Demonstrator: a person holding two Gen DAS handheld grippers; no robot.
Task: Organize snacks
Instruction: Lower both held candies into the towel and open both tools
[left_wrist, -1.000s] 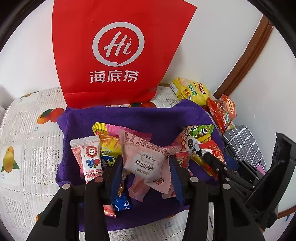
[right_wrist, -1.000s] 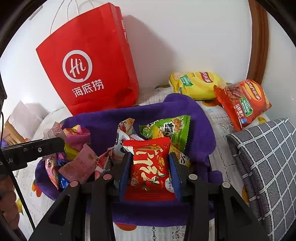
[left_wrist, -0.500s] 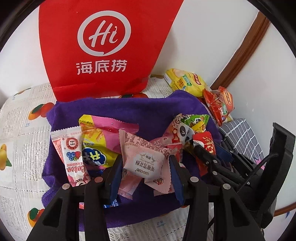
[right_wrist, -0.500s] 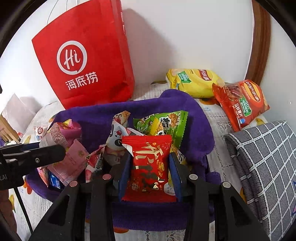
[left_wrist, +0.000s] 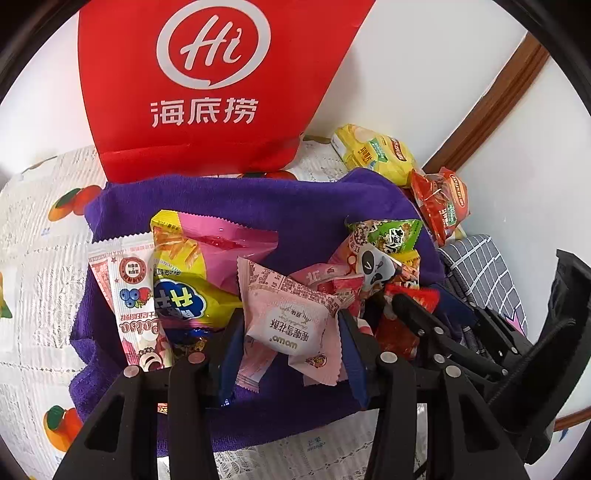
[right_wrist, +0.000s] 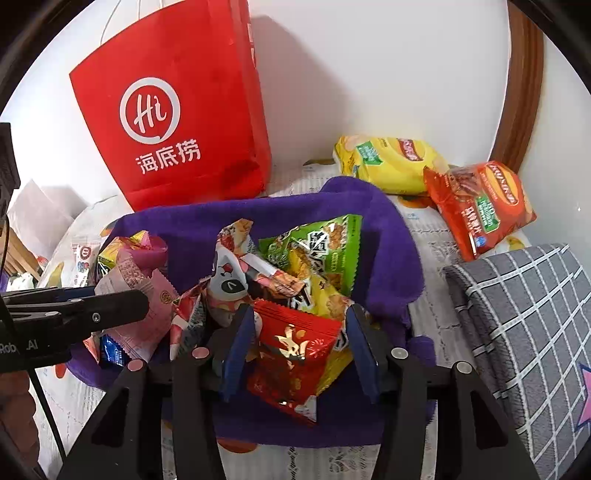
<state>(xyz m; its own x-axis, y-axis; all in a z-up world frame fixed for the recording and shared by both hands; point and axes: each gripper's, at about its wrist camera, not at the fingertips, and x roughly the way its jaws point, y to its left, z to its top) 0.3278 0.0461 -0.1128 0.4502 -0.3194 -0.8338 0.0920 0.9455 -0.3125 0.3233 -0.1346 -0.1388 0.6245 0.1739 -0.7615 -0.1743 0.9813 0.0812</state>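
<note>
While your left gripper (left_wrist: 290, 334) holds its jaws part-way closed, pinching a pale pink pastry packet (left_wrist: 291, 321) printed "womo" between the blue pads, your right gripper (right_wrist: 299, 349) likewise clamps a red foil packet (right_wrist: 295, 350) bearing gold characters; both packets sit just above the near edge of the purple towel (left_wrist: 295, 214). Beside the pink packet lie a strip-shaped sachet (left_wrist: 129, 295) lettered "Lotso" with berry artwork, and a yellow-and-pink bag (left_wrist: 192, 266) with white characters on a blue cloud. Behind the red packet, your right view shows a panda-faced wrapper (right_wrist: 229, 277) and a green snack bag (right_wrist: 321, 247) heaped on the towel. Farther back, off the towel, rest a yellow crisp bag (right_wrist: 388, 162) and an orange crisp bag (right_wrist: 480, 206) whose brand lettering is too small to read. Against the wall stands a red paper bag (left_wrist: 207, 81) marked "Hi" and "海底捞".
</note>
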